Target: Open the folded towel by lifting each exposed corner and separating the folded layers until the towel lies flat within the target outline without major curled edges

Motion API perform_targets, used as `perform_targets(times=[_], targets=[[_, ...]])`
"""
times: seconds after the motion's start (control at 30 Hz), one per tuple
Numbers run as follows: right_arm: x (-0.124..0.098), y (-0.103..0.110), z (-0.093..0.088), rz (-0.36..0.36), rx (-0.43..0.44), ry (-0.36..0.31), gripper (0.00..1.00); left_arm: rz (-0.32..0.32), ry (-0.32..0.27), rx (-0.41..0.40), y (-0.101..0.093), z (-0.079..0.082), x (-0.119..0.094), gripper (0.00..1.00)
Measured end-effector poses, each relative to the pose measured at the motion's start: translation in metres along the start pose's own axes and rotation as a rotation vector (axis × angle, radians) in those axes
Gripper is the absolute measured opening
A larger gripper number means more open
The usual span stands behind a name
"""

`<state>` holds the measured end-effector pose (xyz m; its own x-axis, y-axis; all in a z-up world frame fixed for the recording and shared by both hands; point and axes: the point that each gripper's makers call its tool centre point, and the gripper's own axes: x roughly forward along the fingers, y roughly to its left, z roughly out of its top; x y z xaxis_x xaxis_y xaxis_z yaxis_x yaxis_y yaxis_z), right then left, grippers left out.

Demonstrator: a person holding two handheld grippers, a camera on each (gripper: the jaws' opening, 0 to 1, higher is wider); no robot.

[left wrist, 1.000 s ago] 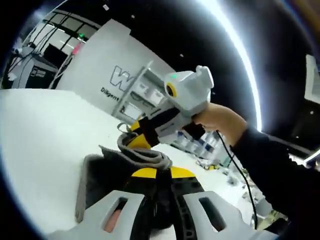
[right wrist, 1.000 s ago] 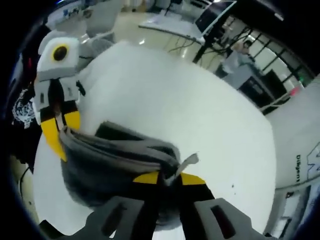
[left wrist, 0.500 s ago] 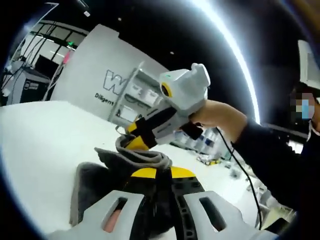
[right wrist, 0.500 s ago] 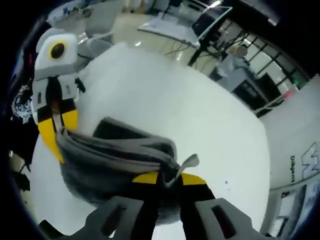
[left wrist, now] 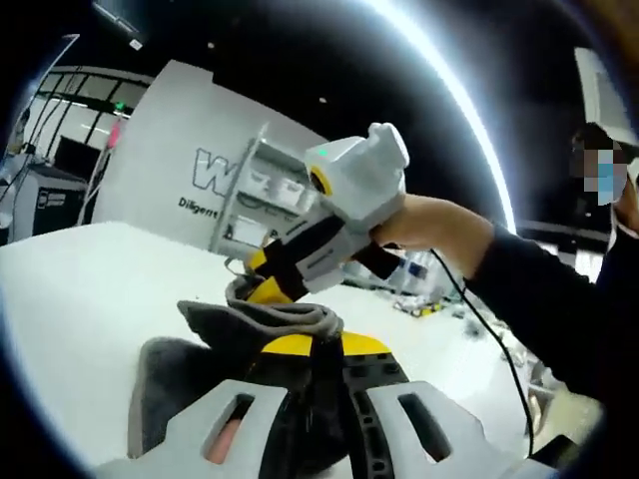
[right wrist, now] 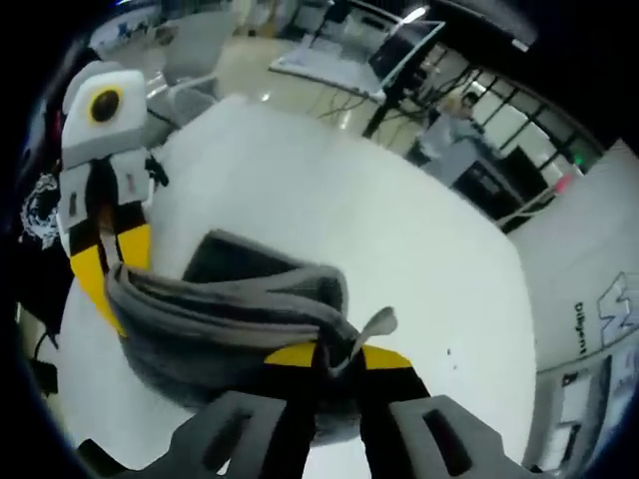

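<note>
A grey towel (right wrist: 225, 324) hangs in the air over a white table (right wrist: 329, 215), stretched between both grippers with its layers sagging below. My right gripper (right wrist: 336, 357) is shut on one corner, and a small tag sticks up by its yellow tips. My left gripper (right wrist: 112, 269) is shut on the other end, seen at the left of the right gripper view. In the left gripper view my left gripper (left wrist: 314, 347) pinches the towel (left wrist: 250, 324), and the right gripper (left wrist: 265, 282), held by a hand, pinches it a little farther away.
The white table (left wrist: 80, 289) spreads beneath the towel. A white wall with lettering (left wrist: 200, 180) stands behind it. Desks, monitors and a person (right wrist: 454, 125) are beyond the table's far edge.
Both views have tilted a little, so the hands have moved slightly. The towel stays held between the two shut grippers, its near layer hanging a bit lower.
</note>
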<state>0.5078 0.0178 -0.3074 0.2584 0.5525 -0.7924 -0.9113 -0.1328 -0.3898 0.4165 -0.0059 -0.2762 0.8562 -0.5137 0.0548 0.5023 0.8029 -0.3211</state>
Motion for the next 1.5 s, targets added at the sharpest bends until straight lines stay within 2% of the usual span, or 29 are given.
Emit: perform_targets(times=[0.23, 0.6, 0.8, 0.93, 1.03, 1.23, 1.5], targets=[[-0.011, 0.0, -0.015, -0.025, 0.029, 0.005, 0.1, -0.018, 0.015, 0.027, -0.011, -0.005, 0.008, 0.05], [-0.021, 0.004, -0.026, -0.052, 0.042, -0.01, 0.1, -0.043, 0.033, 0.063, -0.031, -0.012, 0.016, 0.05], [-0.024, 0.009, -0.038, -0.066, 0.05, 0.004, 0.11, -0.064, 0.08, 0.084, -0.041, -0.022, 0.022, 0.05], [-0.026, 0.01, -0.044, -0.074, 0.059, 0.009, 0.11, -0.068, 0.089, 0.106, -0.045, -0.025, 0.025, 0.05], [-0.026, 0.009, -0.056, -0.086, 0.074, 0.015, 0.11, -0.074, 0.111, 0.125, -0.047, -0.034, 0.029, 0.05], [-0.023, 0.015, -0.067, -0.082, 0.096, 0.017, 0.11, -0.086, 0.143, 0.138, -0.054, -0.046, 0.032, 0.06], [-0.031, 0.022, -0.087, -0.111, 0.135, 0.001, 0.11, -0.105, 0.183, 0.183, -0.067, -0.062, 0.039, 0.06]])
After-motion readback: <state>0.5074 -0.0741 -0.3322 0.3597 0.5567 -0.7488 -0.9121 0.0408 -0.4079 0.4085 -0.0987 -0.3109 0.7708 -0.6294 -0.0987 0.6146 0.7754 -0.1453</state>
